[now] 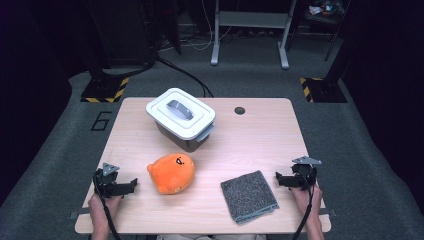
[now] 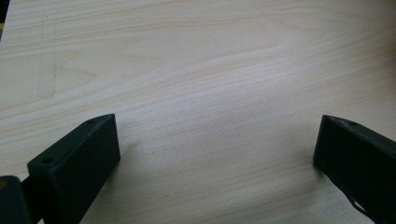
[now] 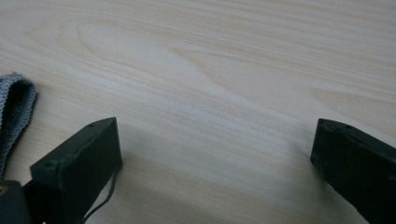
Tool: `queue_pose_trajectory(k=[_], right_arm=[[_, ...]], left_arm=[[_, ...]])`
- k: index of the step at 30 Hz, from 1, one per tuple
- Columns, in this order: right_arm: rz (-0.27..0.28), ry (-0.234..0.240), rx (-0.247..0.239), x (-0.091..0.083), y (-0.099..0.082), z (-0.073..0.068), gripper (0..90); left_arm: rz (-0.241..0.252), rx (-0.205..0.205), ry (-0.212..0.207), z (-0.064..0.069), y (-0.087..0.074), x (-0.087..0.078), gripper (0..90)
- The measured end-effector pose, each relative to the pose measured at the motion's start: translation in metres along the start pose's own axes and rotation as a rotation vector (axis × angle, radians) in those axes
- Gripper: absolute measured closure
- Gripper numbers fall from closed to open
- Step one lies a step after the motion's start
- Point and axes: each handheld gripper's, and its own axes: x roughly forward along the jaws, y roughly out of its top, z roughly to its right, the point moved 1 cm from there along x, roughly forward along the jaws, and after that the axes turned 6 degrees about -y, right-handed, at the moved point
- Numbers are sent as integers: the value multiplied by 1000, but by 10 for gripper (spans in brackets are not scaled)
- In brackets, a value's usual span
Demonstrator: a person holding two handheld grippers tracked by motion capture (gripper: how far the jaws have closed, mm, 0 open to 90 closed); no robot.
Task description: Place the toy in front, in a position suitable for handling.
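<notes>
Both grippers rest wide apart and empty on the tabletop (image 1: 260, 135): the orange plush (image 1: 171, 173) lies just inboard of the left gripper (image 1: 131, 186), the grey cloth (image 1: 249, 195) just inboard of the right gripper (image 1: 279, 179).

On the table (image 1: 260, 135), a lidded box (image 1: 181, 119) sits toward the far side, left of centre. Nearer than it, and slightly to its left, lies a plush toy (image 1: 171, 173). To the right of the toy, near the front edge, a folded cloth (image 1: 249, 195) lies flat. A small hole (image 1: 240, 110) in the tabletop is at the far side, right of the box. The left gripper (image 1: 131, 185) rests at the near left, just left of the toy; the right gripper (image 1: 280, 179) rests at the near right, just right of the cloth, whose edge (image 3: 14, 107) lies beside its left jaw.
</notes>
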Motion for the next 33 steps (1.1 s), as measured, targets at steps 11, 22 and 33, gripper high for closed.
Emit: queue_pose_trajectory(k=[11, 22, 33], right_arm=[[-1, 35, 3, -6, 1, -1, 25], [46, 116, -39, -40, 12, -31, 33], [24, 237, -133, -54, 11, -79, 38]], left_arm=[[-1, 0, -1, 0, 0, 0, 3], [-9, -1, -5, 0, 0, -1, 3], [-8, 0, -3, 0, 0, -1, 3]])
